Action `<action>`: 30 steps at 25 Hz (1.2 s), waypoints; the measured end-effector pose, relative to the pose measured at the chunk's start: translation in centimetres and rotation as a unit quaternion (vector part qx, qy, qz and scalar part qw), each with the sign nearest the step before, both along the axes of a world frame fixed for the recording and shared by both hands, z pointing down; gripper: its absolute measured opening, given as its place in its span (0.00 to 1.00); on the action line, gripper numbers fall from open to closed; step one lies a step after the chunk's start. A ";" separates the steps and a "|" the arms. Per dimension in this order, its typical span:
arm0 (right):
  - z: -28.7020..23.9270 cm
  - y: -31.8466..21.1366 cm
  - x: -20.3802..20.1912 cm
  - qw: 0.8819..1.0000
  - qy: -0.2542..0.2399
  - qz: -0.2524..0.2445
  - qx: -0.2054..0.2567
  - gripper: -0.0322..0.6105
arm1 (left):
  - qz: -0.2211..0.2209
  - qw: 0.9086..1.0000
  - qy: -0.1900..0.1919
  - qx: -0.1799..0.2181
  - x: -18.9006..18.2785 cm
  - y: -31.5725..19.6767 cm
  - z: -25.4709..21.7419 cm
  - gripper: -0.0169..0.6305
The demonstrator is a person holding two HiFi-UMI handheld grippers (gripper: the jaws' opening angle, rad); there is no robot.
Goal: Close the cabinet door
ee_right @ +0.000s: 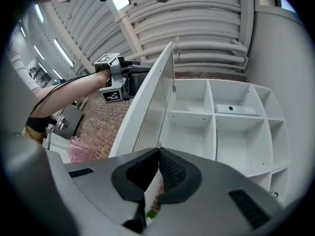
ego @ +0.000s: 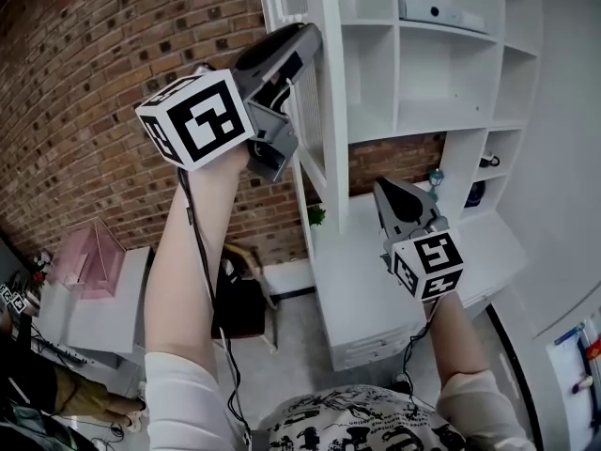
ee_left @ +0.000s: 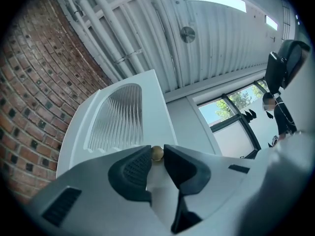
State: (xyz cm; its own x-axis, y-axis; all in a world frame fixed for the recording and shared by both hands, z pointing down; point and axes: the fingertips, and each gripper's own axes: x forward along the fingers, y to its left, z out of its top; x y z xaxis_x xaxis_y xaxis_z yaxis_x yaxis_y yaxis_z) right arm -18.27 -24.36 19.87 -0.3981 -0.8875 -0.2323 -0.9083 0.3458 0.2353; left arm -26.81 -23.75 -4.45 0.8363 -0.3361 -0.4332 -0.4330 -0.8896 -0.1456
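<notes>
Here's the grab: the left gripper (ee_left: 157,154) is up at the cabinet door (ee_left: 153,98), its jaws clenched on the knob (ee_left: 157,152), a small round brass-coloured bead pinched between 2 dark ribbed pads. So the step in hand looks like taking hold, and the swing itself is not yet done, because the door stands wide open. In the head view it shows nearly edge-on, jutting out from the left edge of the cabinet (ego: 394,73). It is a flat white panel with a smooth painted frame around an arched pane of ribbed glass (ee_left: 117,116), the flutes running up and down. The cabinet behind is white too, hard and matte, cut into square open compartments, with 1 flat pale device (ee_right: 236,109) lying on an upper shelf. The right gripper (ee_right: 158,154) hangs lower, above the white desk (ego: 362,289), jaws pressed together with nothing between them, well apart from the door. Rough red brick wall (ego: 94,64) sits to the left. As for what comes next, I'd judge it calls for a steady arc: the left hand carrying that knob round with the hinge towards the open shelves. A bead that small and smooth could slip from the pads if the pull goes sideways, so the grip needs to follow the curve until the panel meets the cabinet face.
</notes>
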 end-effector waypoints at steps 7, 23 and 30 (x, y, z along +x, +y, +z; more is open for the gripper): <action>-0.6 -1.0 4.3 1.000 0.007 -0.015 0.005 0.07 | -0.022 1.000 0.002 0.016 4.1 -0.8 -0.1 0.16; -0.5 -8.6 18.0 0.998 0.008 -0.063 0.020 0.07 | -0.147 0.988 -0.001 0.045 17.5 -6.9 0.1 0.15; -0.6 -11.8 23.2 0.997 0.012 -0.072 0.019 0.07 | -0.209 0.976 -0.014 0.056 21.7 -11.2 0.2 0.15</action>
State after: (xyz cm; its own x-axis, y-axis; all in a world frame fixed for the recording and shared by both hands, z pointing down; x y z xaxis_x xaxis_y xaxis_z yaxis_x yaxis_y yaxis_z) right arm 4.91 -36.16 19.30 -0.5259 -0.8116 -0.2544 -0.8443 0.4622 0.2711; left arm -5.08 -34.91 -4.29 0.6489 -0.6013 -0.4662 -0.7485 -0.6144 -0.2494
